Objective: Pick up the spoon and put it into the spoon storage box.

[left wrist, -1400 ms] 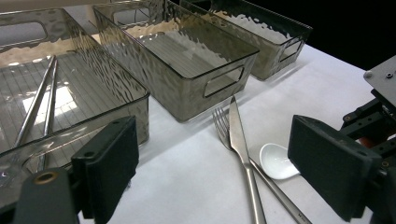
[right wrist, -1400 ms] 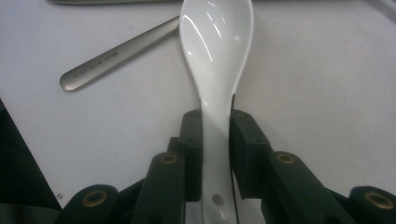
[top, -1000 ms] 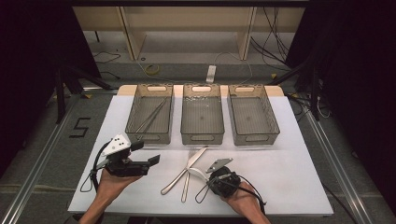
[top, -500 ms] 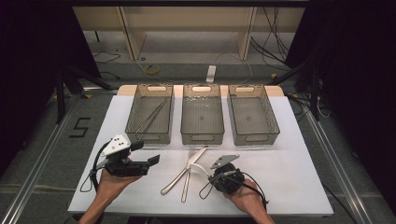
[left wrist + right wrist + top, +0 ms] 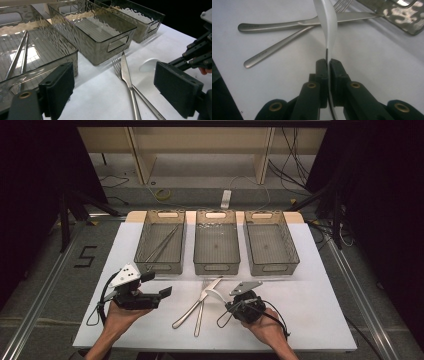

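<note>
Firmly, right tongs (image 5: 327,65) clamp the white spoon (image 5: 330,22) (handle edge-on).

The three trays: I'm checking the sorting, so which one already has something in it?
The left tray, nearest the left tongs: thin metal rods lie inside. The middle tray and right tray look empty.
</note>
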Motion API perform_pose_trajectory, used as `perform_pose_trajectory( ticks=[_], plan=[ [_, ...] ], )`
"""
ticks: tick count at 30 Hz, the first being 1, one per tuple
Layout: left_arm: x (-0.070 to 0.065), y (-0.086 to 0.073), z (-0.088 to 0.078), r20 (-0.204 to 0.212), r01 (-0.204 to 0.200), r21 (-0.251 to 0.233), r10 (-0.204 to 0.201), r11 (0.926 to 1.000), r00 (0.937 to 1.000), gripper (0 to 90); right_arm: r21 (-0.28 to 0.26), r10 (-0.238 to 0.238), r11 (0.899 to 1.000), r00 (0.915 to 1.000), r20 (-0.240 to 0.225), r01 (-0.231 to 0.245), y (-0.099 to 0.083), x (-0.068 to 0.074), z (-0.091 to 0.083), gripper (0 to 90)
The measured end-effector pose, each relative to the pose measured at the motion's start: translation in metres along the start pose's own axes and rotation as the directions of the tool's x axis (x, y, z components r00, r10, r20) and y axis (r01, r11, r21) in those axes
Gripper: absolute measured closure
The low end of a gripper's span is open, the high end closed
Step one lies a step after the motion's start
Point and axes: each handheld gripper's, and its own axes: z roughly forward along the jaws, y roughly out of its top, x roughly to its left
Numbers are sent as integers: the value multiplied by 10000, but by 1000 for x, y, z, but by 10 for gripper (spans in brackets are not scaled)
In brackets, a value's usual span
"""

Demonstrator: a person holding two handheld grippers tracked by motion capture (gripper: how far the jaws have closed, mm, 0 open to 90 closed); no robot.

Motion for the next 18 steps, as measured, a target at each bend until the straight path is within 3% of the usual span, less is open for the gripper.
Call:
perform_pose_trajectory(
  ticks=[18],
  plan=[
    [0,-1,3,71,66,39,-67,10000,10000,162,-1231,658,9905,9972,350,-610,27,-34,-14,865]
  ],
)
